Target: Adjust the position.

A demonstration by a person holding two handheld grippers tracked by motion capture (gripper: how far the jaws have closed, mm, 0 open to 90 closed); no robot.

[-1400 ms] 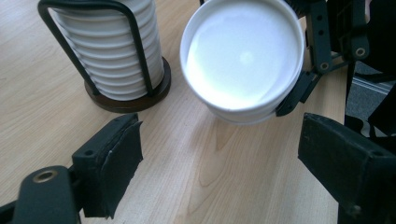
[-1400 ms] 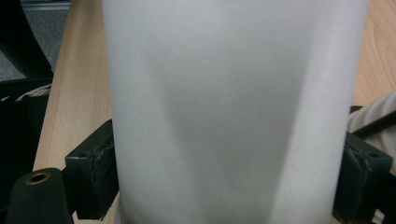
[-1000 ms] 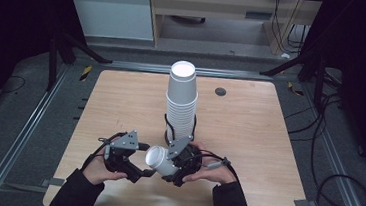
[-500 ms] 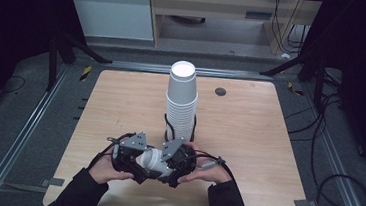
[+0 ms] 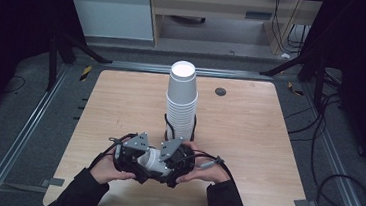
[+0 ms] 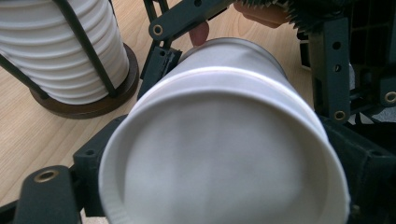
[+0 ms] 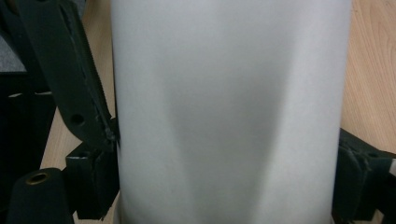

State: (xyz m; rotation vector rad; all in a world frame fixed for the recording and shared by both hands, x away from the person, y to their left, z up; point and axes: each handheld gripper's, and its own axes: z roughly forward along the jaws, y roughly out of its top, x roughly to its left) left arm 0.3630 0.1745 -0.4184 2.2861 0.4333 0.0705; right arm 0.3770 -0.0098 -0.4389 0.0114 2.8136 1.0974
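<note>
Both tongs, left point(image 5: 138, 163) and right point(image 5: 165, 167), clamped one white paper cup point(image 5: 154, 162) at the table's point(image 5: 248, 134) six o'clock edge.

The paper cup point(image 5: 154, 160) held between the 2 grippers is plain white, unprinted, with soft grey shading along its wall. The stack of cups point(image 5: 181, 100) is white too, ribbed by its rims, on a dark brown round base point(image 6: 88, 105) with black wire uprights. Both grippers are black. The table point(image 5: 248, 134) is pale wood grain.
</note>
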